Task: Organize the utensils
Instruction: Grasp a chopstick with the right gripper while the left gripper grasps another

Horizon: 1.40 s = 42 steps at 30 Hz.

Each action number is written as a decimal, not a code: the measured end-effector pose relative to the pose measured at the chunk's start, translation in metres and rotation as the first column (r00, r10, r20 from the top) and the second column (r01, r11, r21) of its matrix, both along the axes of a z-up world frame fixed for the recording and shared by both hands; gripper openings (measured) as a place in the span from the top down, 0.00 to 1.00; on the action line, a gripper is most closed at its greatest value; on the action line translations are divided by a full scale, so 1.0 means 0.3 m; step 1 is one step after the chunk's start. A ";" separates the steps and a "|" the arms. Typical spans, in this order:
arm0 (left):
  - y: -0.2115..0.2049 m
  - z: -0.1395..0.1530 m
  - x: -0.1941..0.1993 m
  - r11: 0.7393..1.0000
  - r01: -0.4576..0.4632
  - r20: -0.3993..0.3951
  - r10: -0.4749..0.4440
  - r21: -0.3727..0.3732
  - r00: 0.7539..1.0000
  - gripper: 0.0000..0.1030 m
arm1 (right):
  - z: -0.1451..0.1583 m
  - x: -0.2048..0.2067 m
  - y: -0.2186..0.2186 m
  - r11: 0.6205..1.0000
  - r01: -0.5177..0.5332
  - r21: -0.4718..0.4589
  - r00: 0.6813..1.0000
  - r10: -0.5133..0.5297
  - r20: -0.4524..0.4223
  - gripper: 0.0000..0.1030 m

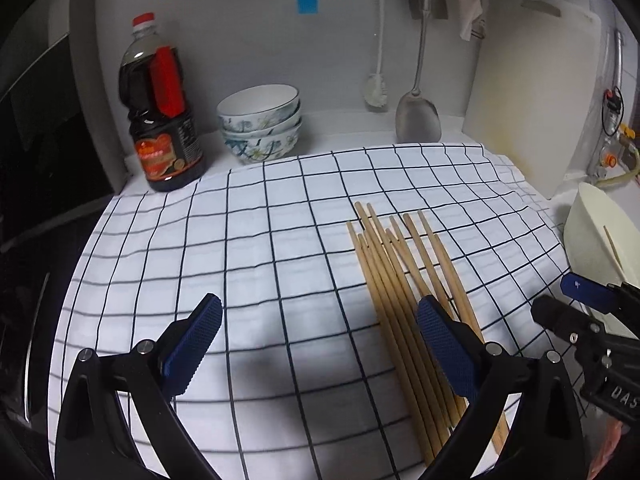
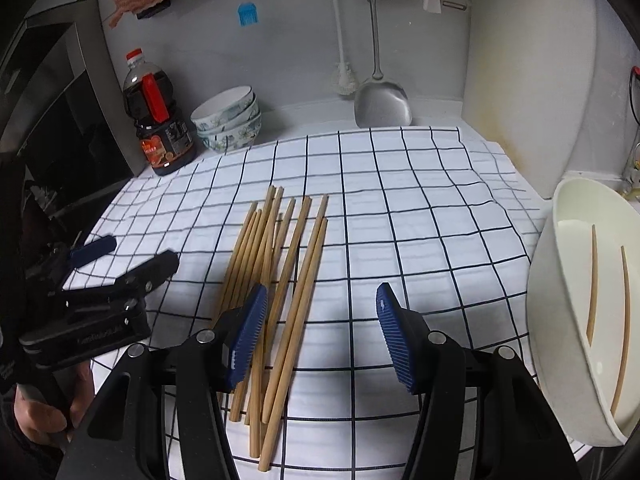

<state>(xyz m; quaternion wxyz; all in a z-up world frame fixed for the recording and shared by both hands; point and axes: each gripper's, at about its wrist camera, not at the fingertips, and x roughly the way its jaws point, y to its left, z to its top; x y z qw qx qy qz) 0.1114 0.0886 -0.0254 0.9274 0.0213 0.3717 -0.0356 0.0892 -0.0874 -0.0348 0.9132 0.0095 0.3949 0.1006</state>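
Several wooden chopsticks (image 2: 276, 280) lie in a loose bundle on a white checked cloth (image 2: 400, 216); they also show in the left wrist view (image 1: 400, 280). A cream utensil holder (image 2: 560, 320) at the right holds two chopsticks (image 2: 622, 320). My right gripper (image 2: 322, 336) is open and empty, hovering over the near end of the bundle, its left finger above the sticks. My left gripper (image 1: 320, 344) is open and empty, left of the bundle, its right finger over the sticks. The right gripper also shows at the right edge of the left wrist view (image 1: 568, 300).
A dark sauce bottle (image 1: 160, 112) and stacked patterned bowls (image 1: 260, 124) stand at the back left. A metal spatula (image 1: 418, 116) and a white brush (image 1: 376, 92) hang at the back wall. A cutting board (image 1: 532, 92) leans at the back right.
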 end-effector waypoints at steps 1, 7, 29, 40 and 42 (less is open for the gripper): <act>-0.004 -0.005 0.007 1.000 0.004 0.002 -0.004 0.004 1.000 0.07 | -0.005 0.002 -0.002 1.000 0.002 -0.004 1.000 -0.002 -0.003 0.47; -0.009 -0.052 0.036 0.996 0.071 -0.076 -0.075 -0.054 0.994 0.07 | -0.050 0.023 -0.011 1.000 0.010 -0.027 0.999 -0.011 -0.033 0.47; -0.002 -0.142 0.059 0.999 0.036 -0.161 -0.036 -0.003 0.986 0.07 | -0.164 0.036 0.056 0.989 -0.054 -0.136 0.992 0.038 -0.117 0.47; -0.009 -0.153 0.060 0.999 0.044 -0.170 -0.042 0.006 0.985 0.07 | -0.179 0.043 0.052 0.981 -0.051 -0.187 0.992 0.027 -0.125 0.47; -0.011 -0.155 0.060 0.999 0.046 -0.171 -0.044 0.009 0.984 0.07 | -0.179 0.051 0.036 0.982 -0.034 -0.188 0.992 0.010 -0.126 0.47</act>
